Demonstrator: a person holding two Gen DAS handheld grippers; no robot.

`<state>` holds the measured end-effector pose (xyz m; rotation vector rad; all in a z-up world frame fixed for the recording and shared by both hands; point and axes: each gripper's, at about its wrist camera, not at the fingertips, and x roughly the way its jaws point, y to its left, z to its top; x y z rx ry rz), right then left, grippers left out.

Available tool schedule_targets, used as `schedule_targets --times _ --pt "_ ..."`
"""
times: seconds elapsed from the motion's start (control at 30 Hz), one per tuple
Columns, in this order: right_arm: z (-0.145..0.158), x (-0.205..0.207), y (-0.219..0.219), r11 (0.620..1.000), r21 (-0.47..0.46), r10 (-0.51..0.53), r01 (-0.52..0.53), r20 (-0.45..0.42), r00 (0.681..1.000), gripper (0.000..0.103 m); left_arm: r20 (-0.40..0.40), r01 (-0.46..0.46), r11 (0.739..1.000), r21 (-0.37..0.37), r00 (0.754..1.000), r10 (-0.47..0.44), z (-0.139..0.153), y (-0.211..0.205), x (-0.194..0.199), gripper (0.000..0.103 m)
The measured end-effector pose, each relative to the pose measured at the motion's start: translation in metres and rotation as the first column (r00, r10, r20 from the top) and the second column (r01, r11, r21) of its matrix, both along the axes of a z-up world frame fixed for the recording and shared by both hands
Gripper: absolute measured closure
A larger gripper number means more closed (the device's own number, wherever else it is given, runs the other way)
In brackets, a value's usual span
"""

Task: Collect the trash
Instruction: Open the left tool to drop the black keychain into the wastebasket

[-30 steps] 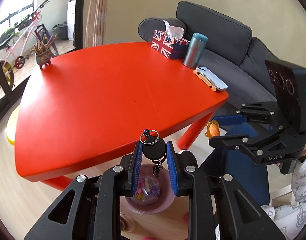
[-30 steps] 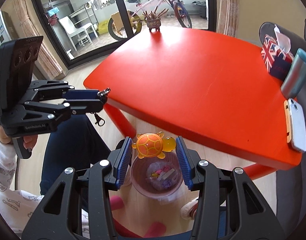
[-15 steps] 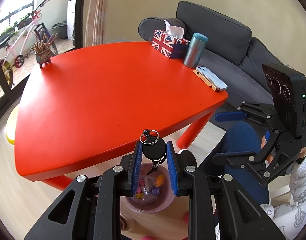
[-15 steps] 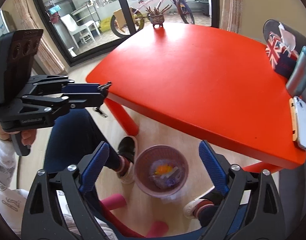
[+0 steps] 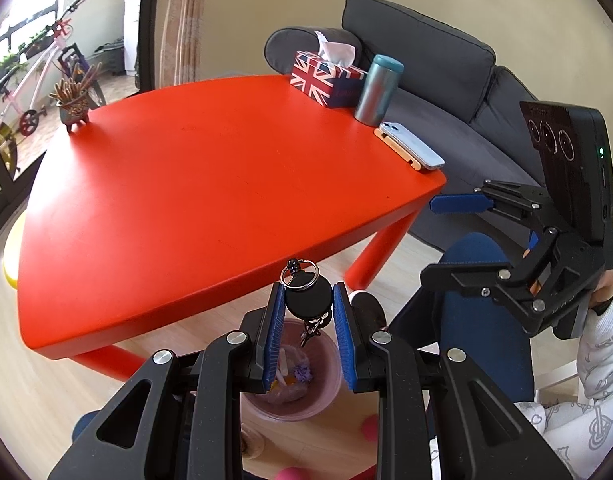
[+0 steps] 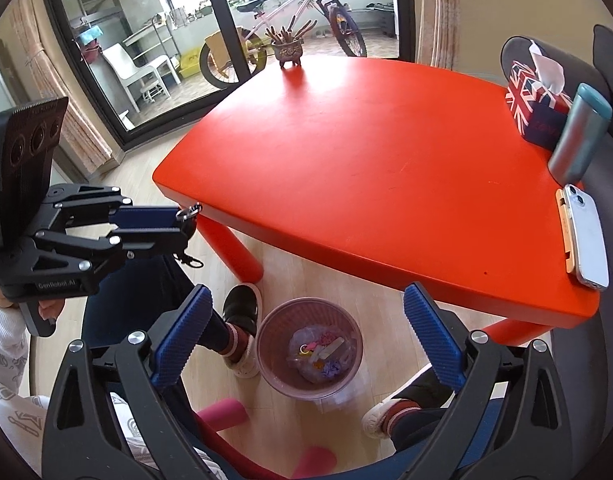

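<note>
The left claw pinches a round black badge reel above the pink ribbed bin, low centre of frame, off the rounded edge of the glossy red bench. The right claw gapes wide, holding nothing, over bare wood floor. The left body reads "GenRobot.AI".

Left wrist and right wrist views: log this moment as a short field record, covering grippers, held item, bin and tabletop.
left gripper: shut on black badge reel, above the bin
right gripper: open, holding nothing, above the bin
bin: pink, on the floor by the table edge, holds a bag with small colourful bits
table: red; carries tissue box, tumbler, phone, small pot
badge reel status: not yet released
</note>
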<state>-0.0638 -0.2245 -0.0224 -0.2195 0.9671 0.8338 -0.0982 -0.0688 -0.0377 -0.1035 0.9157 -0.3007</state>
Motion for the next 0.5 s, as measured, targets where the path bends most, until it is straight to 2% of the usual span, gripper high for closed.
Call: schedule_targets --times 0.5 --pt "0.004 0.003 -0.012 0.999 0.003 -0.035 0.035 0.003 0.999 0.008 -0.021 0.045 0.999 -0.012 0.999 -0.045 -0.005 -0.015 -0.002 0.079"
